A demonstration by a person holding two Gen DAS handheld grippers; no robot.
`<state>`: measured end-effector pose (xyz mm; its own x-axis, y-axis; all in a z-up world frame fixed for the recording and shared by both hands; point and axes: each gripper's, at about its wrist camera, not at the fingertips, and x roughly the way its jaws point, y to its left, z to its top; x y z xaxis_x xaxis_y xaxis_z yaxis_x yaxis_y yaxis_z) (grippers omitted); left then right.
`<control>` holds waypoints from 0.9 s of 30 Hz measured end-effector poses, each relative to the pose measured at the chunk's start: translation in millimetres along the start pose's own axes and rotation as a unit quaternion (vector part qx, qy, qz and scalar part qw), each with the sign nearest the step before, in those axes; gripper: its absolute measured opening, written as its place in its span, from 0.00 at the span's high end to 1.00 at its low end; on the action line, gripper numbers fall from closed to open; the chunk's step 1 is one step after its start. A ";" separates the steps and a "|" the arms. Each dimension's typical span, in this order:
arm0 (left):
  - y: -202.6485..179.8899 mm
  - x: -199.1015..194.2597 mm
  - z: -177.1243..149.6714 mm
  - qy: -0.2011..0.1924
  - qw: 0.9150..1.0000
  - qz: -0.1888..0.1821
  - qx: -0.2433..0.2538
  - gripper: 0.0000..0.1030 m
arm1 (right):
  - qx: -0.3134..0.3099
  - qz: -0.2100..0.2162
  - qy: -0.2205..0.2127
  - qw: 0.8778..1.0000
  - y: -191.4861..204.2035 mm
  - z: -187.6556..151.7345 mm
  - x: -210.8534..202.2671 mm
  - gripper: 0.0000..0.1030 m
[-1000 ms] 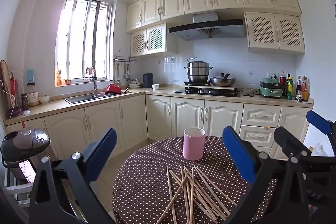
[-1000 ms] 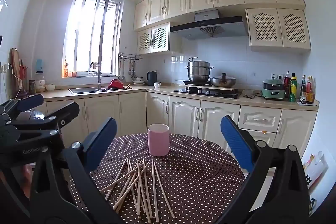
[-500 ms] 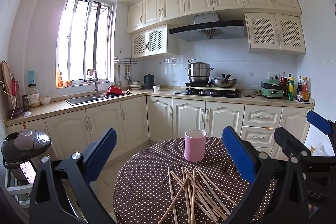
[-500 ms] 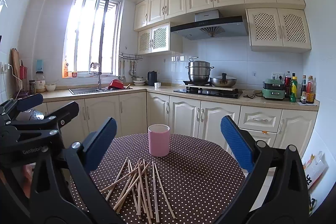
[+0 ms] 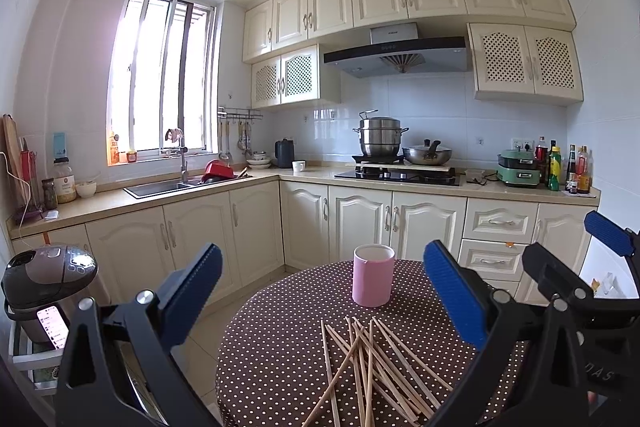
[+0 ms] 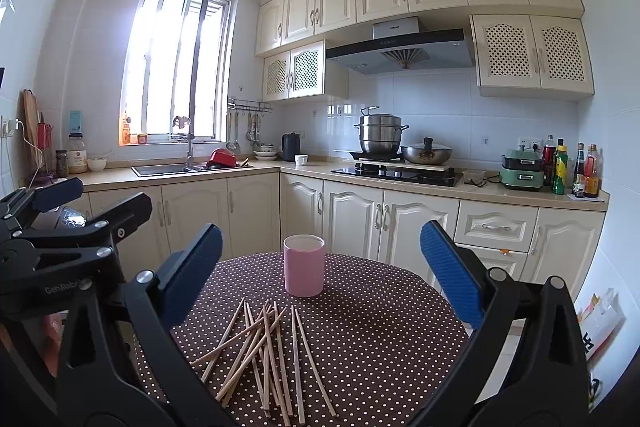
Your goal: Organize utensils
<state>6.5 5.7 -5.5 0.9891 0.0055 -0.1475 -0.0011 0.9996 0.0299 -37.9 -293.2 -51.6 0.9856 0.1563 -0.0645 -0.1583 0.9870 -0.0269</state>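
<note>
Right gripper [image 6: 320, 267] held wide open above a round table [image 6: 392, 327] in a kitchen.

A pink cup [image 6: 303, 265] stands upright on the brown polka-dot tablecloth, and a loose, criss-crossed pile of wooden chopsticks [image 6: 268, 351] lies just in front of it, apart from it. Nothing sits between the blue pads [image 6: 450, 273]. The left gripper [image 6: 60, 203] shows at the left edge, beside the table.

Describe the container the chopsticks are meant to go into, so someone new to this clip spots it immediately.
Find the round table with the brown polka-dot cloth in the middle of the kitchen. Beyond the loose pile of wooden chopsticks, toward the cabinets, stands the pink cup. It is the only upright thing on the table: a plain pink cylinder, no handle showing, apart from the sticks.
</note>
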 end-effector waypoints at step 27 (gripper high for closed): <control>2.9 4.3 -2.4 0.005 1.000 0.000 -0.001 0.04 | 0.003 0.000 0.007 1.000 7.3 -0.3 3.3 0.06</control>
<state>10.4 8.7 -8.4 0.9874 0.0049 -0.1583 -0.0006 0.9996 0.0270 -35.9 -285.4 -52.3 0.9846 0.1562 -0.0780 -0.1583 0.9872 -0.0212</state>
